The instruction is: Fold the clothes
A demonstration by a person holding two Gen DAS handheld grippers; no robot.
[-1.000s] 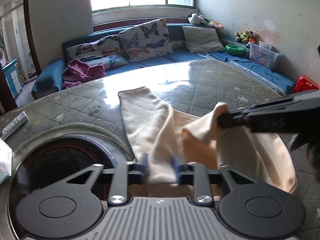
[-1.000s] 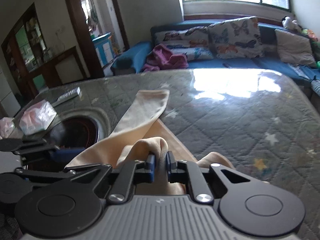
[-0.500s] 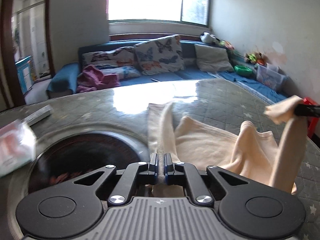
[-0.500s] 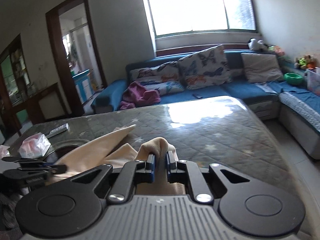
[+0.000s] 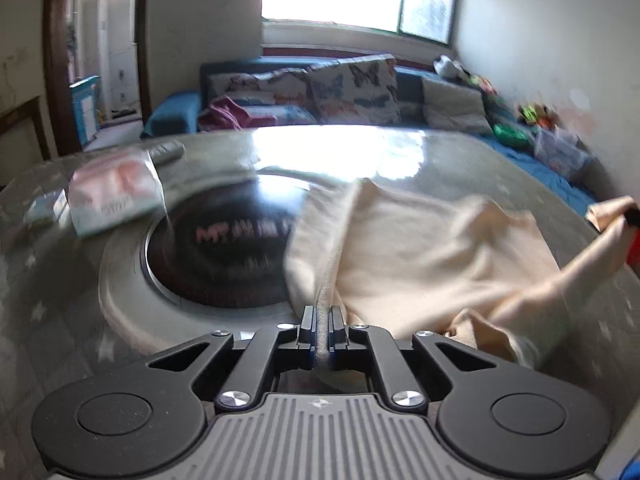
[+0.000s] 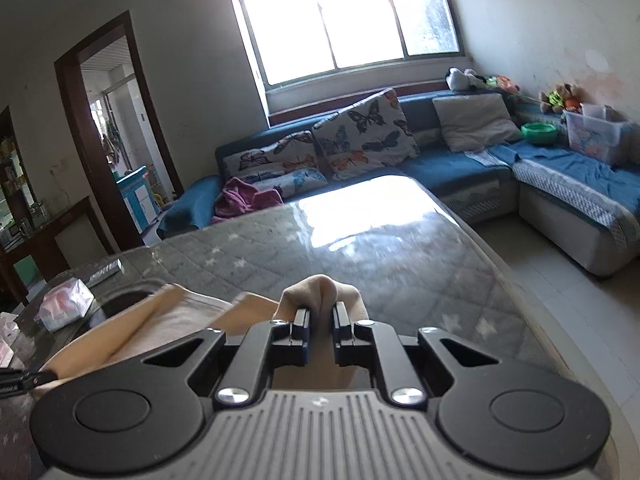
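A cream garment [image 5: 420, 248] lies partly spread on the quilted grey table [image 5: 460, 160]. My left gripper [image 5: 320, 320] is shut on one edge of it near the table's front. My right gripper [image 6: 321, 316] is shut on another bunched edge of the cream garment [image 6: 320, 288] and holds it lifted. In the left wrist view the right gripper's tip [image 5: 632, 216] shows at the far right with cloth stretched toward it. In the right wrist view the left gripper's tip [image 6: 20, 380] shows at the lower left.
A round black inset [image 5: 216, 252] sits in the table left of the garment. A tissue pack [image 5: 112, 192] and a remote [image 6: 105, 267] lie at the table's left. A blue sofa [image 6: 440, 168] with cushions stands behind. Tiled floor [image 6: 560, 280] lies right.
Both grippers have moved apart and toward the near side, pulling the garment with them and stretching it out. Both have stayed shut on the cloth.
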